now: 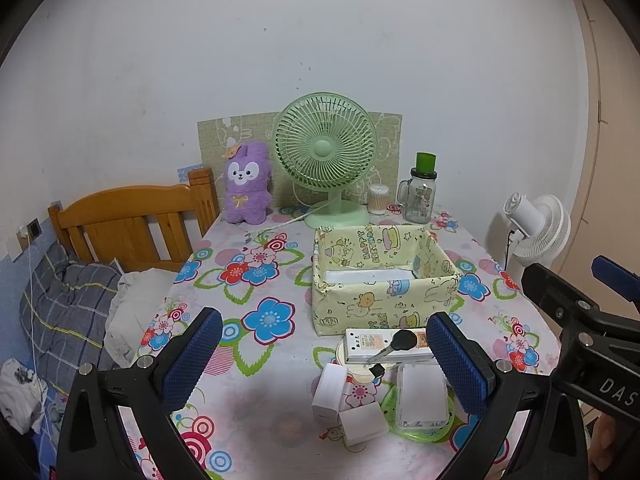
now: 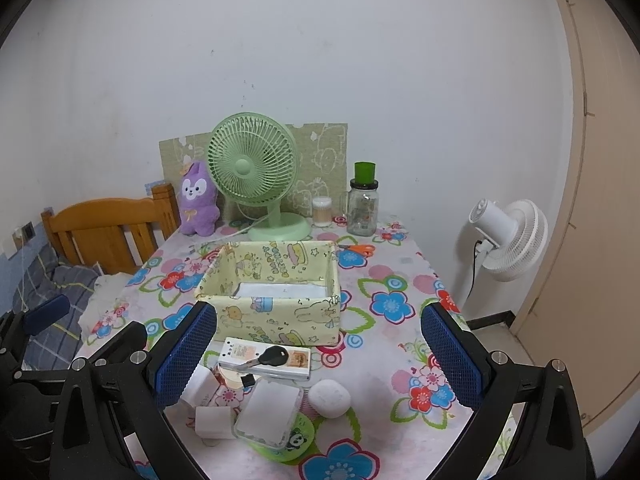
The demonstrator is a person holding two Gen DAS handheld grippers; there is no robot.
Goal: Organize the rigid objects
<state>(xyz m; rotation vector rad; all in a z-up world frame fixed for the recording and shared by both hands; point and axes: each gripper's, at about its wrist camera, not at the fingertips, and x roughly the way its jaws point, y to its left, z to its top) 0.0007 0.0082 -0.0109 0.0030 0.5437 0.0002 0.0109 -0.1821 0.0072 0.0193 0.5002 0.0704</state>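
Black-headed key point(image 2: 269, 357) lies atop the white power strip point(image 2: 265, 360), blade pointing near-left; strip's long axis runs left-right, before the yellow box point(image 2: 280, 312). Both claws, left point(image 1: 324, 360) and right point(image 2: 320, 354), released, grasping nothing.

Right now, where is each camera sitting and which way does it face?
Left wrist: on the left gripper, facing the wall across the table; open blue fingers frame the key.
Right wrist: on the right gripper, same heading, set further right.
Shared: yellow box, green fan.
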